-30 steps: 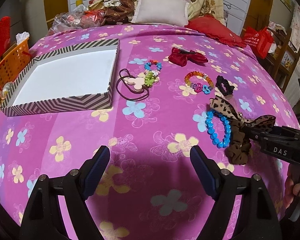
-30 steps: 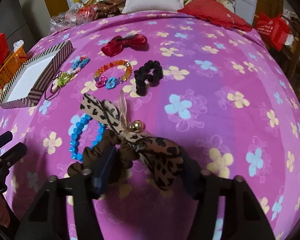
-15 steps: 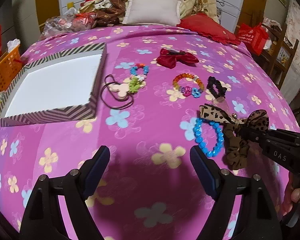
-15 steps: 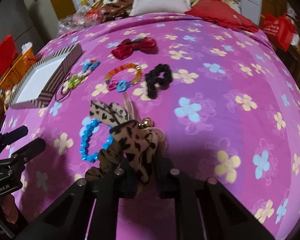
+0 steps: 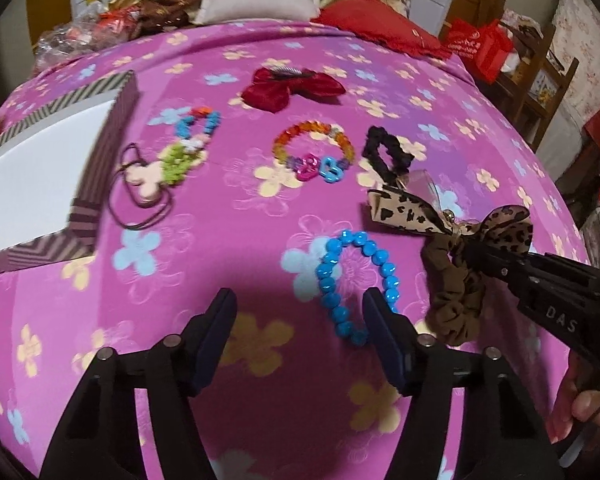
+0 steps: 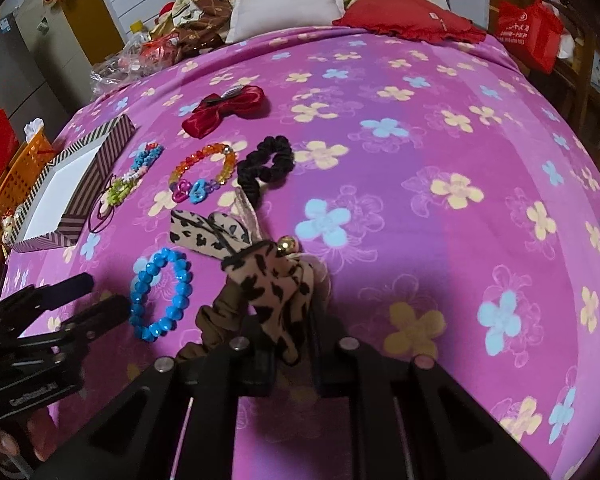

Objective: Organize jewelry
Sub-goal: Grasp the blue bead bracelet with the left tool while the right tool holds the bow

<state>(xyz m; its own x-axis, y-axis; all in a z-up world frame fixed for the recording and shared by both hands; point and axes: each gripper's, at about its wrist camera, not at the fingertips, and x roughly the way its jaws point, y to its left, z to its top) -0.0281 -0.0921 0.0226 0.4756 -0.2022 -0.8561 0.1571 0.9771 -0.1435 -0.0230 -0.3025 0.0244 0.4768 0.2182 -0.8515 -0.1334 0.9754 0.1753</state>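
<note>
The striped box with the white inside point(image 6: 56, 196) was empty, so the tidying had barely begun. The right gripper point(image 6: 290, 344) pinched the leopard-print bow scrunchie point(image 6: 268, 280) on the pink flowery bed point(image 6: 420, 160). The left gripper point(image 5: 296, 332) was wide open beside the blue bead bracelet point(image 5: 356, 280).

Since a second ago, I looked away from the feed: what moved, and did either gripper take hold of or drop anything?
The right gripper, open around the leopard-print scrunchie a second ago, has shut on its bow and begun lifting it. The left gripper stays open and empty, now nearer the blue bead bracelet. The striped box and the other pieces lie as before.
</note>
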